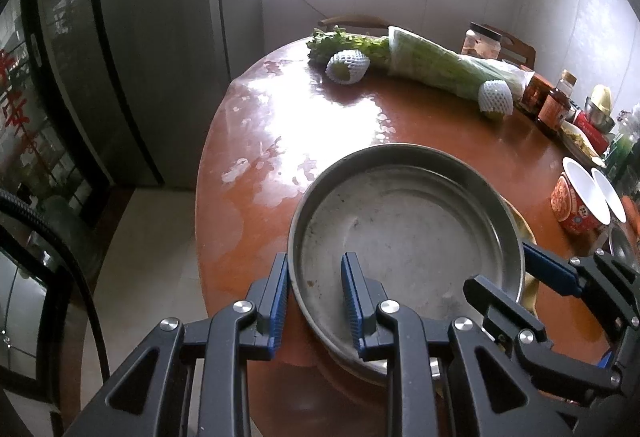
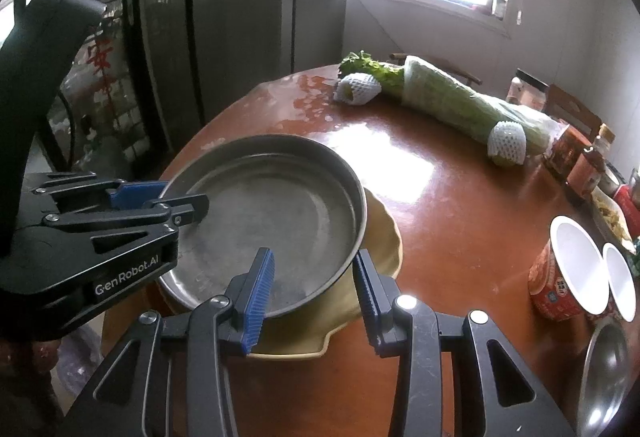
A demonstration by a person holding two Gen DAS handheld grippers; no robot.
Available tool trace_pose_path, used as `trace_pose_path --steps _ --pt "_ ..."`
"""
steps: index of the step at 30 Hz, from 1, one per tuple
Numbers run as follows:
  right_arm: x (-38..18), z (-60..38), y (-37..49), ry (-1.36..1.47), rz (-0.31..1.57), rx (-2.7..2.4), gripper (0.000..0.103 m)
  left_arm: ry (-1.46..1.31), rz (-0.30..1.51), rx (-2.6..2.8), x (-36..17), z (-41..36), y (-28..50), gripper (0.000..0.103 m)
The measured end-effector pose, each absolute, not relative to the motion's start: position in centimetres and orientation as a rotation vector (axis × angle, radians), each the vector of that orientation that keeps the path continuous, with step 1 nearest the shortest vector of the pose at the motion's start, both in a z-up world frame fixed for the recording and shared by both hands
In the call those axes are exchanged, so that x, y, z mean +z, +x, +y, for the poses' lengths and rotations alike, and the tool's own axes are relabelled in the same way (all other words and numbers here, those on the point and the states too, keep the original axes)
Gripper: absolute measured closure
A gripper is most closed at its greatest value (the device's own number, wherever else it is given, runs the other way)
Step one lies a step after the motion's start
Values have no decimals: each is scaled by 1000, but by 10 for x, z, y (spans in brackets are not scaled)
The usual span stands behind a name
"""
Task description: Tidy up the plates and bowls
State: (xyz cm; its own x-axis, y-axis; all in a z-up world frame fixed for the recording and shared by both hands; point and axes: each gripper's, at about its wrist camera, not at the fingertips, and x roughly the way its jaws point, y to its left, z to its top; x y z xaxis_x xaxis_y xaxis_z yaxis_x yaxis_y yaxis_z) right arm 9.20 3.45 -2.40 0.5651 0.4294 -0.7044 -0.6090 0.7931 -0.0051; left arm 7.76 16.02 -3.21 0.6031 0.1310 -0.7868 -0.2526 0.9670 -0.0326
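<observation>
- The steel pan (image 1: 404, 225) is round, shallow and straight-walled, its grey base dull, scuffed and spotted.
- It sits on a yellow plate (image 2: 384, 237) on the brown round table (image 1: 360, 117).
- The left gripper (image 1: 316, 297) straddles the pan's near rim, one finger inside, one outside, spread with a gap.
- The right gripper (image 2: 314, 289) likewise straddles the rim, spread apart.
- Two white-lined paper bowls (image 2: 576, 269) stand right of the pan.

Home kitchen: fridge (image 1: 120, 57), dining table (image 1: 360, 117).
</observation>
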Motion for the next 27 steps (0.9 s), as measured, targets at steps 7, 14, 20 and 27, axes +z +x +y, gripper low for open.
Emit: trace_pose_path --steps 7,14,20,27 --pt "-26 37 94 -277 751 614 60 -147 898 227 -33 163 77 74" --pt "-29 41 95 -296 751 607 59 -166 896 244 -34 171 69 66" --pt "-30 44 96 -310 747 603 55 -206 878 237 -31 183 54 52" --pt "-28 46 95 -322 730 605 51 -246 877 230 -33 187 44 45"
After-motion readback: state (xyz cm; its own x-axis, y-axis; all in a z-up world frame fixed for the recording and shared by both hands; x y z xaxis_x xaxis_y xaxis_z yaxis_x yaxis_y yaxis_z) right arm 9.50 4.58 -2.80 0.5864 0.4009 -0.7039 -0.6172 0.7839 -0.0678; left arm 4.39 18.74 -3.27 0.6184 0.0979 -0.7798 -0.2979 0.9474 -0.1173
